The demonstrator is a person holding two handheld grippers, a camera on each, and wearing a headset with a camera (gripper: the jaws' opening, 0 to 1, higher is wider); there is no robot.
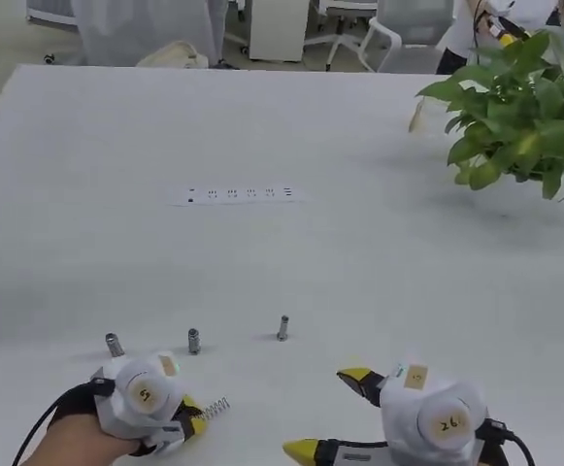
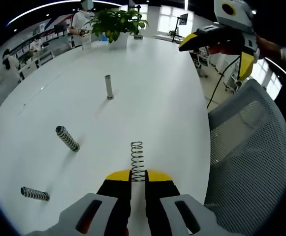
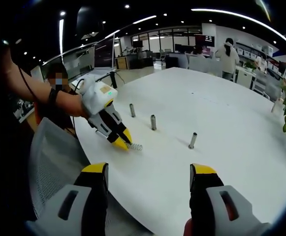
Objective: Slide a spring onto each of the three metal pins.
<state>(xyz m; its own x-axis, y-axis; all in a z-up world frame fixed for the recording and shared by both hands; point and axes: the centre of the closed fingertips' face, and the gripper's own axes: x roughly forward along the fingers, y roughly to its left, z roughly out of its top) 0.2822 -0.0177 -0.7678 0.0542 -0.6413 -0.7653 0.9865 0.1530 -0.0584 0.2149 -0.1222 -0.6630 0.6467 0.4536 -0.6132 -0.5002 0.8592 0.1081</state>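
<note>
The left gripper (image 2: 138, 175) is clamped on a spring (image 2: 137, 158); the right gripper (image 3: 149, 169) is held spread wide. The white table (image 1: 379, 262) is set in a lit office.

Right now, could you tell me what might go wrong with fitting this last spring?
The left gripper pinches the spring by one end only, so it could bend aside or flick out. The bare pin is thin and upright; a wobbling spring may miss it. The neighbouring sprung pin could get knocked.
</note>
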